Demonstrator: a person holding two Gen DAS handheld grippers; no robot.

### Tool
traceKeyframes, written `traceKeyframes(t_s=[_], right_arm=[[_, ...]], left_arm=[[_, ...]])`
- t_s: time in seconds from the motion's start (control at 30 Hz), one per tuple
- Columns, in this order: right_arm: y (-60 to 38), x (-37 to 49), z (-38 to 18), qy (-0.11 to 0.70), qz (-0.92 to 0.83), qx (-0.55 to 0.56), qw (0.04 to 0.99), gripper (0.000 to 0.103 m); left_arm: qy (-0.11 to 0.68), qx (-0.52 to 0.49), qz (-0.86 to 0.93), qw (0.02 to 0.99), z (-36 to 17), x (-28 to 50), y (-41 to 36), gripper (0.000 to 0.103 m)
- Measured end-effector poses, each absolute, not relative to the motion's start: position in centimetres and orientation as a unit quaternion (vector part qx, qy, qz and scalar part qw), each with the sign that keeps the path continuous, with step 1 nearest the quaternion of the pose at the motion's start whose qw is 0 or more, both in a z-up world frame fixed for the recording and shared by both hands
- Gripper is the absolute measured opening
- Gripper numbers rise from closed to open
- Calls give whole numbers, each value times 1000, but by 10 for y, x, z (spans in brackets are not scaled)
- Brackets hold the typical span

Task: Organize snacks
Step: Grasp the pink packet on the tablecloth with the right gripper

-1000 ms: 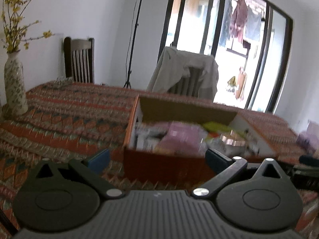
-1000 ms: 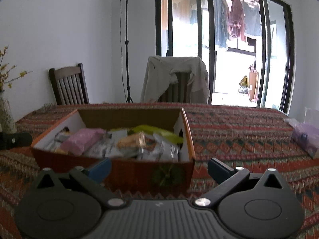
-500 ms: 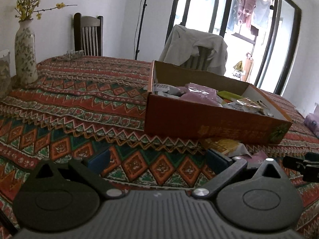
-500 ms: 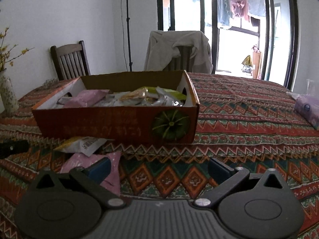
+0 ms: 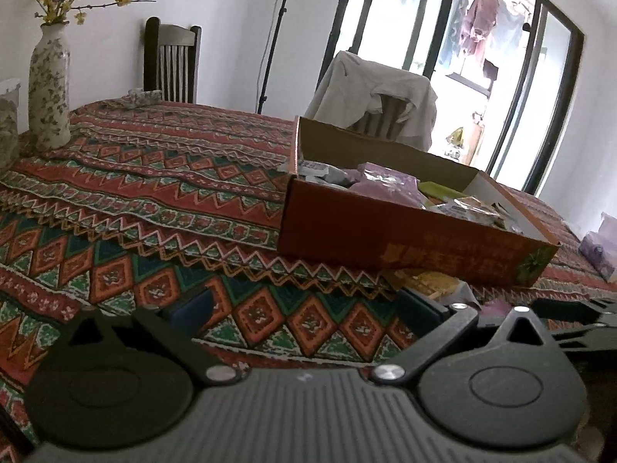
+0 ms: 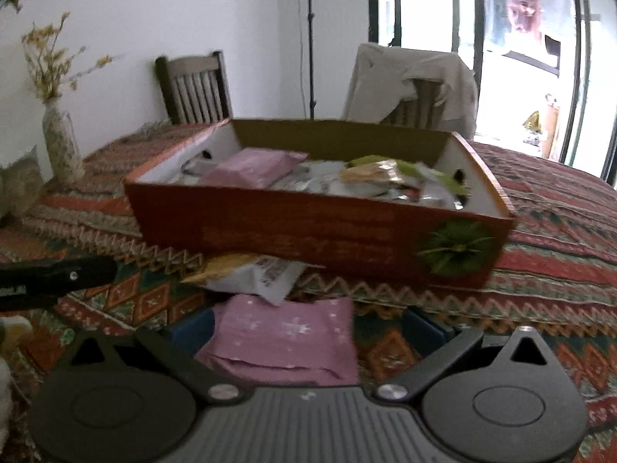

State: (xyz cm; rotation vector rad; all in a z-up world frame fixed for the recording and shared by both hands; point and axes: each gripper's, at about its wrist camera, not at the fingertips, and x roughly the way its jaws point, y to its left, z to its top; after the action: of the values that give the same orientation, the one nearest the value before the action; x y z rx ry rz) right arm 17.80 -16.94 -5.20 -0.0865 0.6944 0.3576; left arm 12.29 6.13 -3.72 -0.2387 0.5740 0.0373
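While your left gripper (image 5: 304, 308) hangs low over the patterned tablecloth (image 5: 154, 193), its fingers are spread wide with nothing between them, only cloth. Far left in that view a flowered vase (image 5: 49, 85) with yellow sprigs stands on the table, a dark wooden chair (image 5: 171, 63) behind it. Right of centre sits the orange cardboard box (image 5: 405, 239), open on top and filled with snack packets. A yellow packet (image 5: 428, 281) pokes out from under its front edge, just beyond your right-hand finger.

In the right wrist view the other gripper's dark finger (image 6: 58, 276) enters at the left edge. A white and tan packet (image 6: 262, 274) lies on the cloth touching the box (image 6: 308, 231) front. Just nearer you, a pink packet (image 6: 285, 339) lies flat between the wide-spread fingers of your right gripper (image 6: 308, 328); the pads sit either side of it and are not closed on it. Inside the box are another pink packet (image 6: 254, 166) at left and a green one (image 6: 389, 164) toward the right. A chair draped in a pale jacket (image 6: 416, 77) stands behind.
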Motion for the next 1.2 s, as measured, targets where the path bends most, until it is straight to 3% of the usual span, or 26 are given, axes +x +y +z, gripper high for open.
traceKeyframes(t_s=[0.87,1.0,1.2], right_arm=[[-157,184,-68,351,186,-57,916,103],[-156,177,-67,333,205,-64,918,89],[-152,170,-63,316,213,-80,921,75]], left_arm=[[292,-120,26,948,-41,127,62,103],[293,-119,29,948,-41,127,61,103],[291,-120,36,949,-41,126,62,103]])
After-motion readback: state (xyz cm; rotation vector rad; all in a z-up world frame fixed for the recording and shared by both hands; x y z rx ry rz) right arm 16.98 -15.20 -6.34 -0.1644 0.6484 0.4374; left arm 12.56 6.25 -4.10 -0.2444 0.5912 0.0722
